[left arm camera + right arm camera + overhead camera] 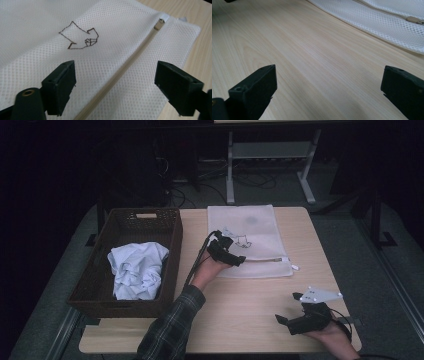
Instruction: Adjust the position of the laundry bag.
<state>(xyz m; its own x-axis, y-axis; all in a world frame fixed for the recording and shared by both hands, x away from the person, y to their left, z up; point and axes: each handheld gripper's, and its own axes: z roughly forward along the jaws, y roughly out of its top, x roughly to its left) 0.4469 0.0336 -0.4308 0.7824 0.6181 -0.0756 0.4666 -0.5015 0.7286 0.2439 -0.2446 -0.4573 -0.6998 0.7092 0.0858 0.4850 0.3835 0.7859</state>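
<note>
Nearest the person, the right gripper rests at the front right of the tabletop, jaws spread apart with bare wood between them; parked there, it is out of the way of the work yet aimed towards the bag, ready to help when wanted.

Farther in, the left gripper hangs over the near part of the white mesh laundry bag, its jaws apart with nothing between the pads. In the left gripper view they straddle the zipper seam, which runs on to the zipper pull at the bag's corner. That placement suggests the aim is to pinch the mesh beside the zip and open the bag.

The bag lies flat in the middle of the tabletop, zipper edge towards the person, so the opening is easy to reach.

To its left stands a dark wicker basket holding a crumpled pale blue garment, close enough, probably, to move it straight into the bag.
</note>
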